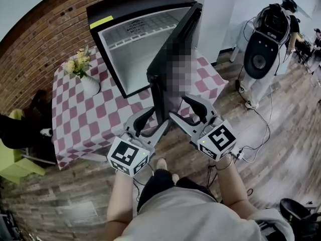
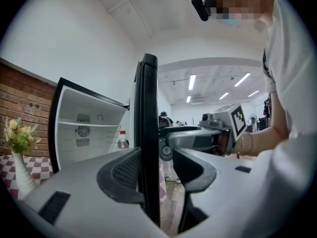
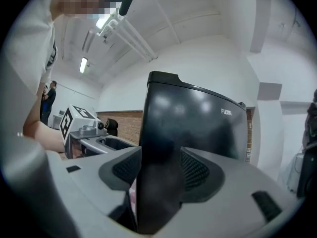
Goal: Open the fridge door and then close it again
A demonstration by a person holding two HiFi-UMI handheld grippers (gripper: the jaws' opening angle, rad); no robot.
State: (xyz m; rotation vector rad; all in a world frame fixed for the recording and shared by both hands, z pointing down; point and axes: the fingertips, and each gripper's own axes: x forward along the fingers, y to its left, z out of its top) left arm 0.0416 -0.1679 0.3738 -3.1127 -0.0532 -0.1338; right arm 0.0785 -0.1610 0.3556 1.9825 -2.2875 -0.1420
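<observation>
A small black fridge (image 1: 131, 48) stands on a checked table, its white inside showing. Its black door (image 1: 173, 54) hangs open, swung toward me. My left gripper (image 1: 152, 124) straddles the door's free edge (image 2: 147, 133). The left pad (image 2: 126, 170) lies against the door and the right pad stands off it with a gap, so it is open. My right gripper (image 1: 189, 115) reaches in from the other side. In the right gripper view the door (image 3: 198, 123) fills the space between the right gripper's (image 3: 158, 170) pads, which are shut on it.
The table's red-and-white cloth (image 1: 95, 119) carries a white vase of flowers (image 1: 86, 77) left of the fridge. A bottle (image 2: 122, 140) shows beside the fridge. A standing machine with cables (image 1: 263, 49) is at the back right. A green chair (image 1: 11, 162) is at the left.
</observation>
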